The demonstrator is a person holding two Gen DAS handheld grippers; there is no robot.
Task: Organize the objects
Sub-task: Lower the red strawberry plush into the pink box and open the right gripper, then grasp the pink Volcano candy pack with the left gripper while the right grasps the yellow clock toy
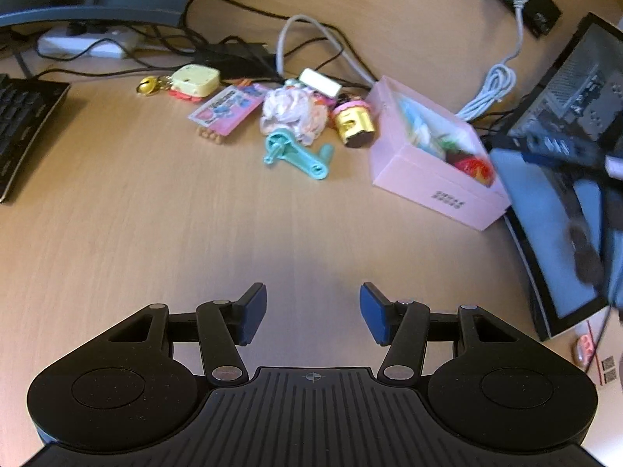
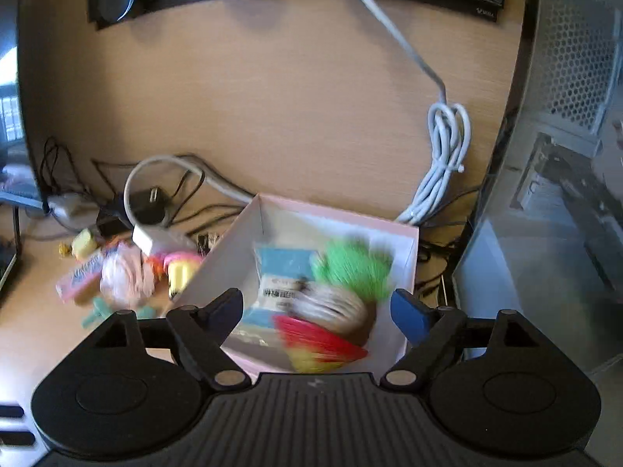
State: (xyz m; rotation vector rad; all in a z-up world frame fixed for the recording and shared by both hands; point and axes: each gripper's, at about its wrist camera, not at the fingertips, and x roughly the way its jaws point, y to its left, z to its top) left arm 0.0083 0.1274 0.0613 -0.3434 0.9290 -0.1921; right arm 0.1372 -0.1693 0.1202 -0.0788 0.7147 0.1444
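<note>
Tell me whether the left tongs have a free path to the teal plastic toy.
Probably yes. The left tongs are open and empty, and only bare desk lies between them and the teal plastic toy, which lies at the near edge of the clutter.

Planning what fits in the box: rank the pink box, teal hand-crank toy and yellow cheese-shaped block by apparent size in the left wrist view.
1. pink box, clearly largest.
2. teal hand-crank toy.
3. yellow cheese-shaped block, though it lies farther away, so the last two are unsure.
</note>
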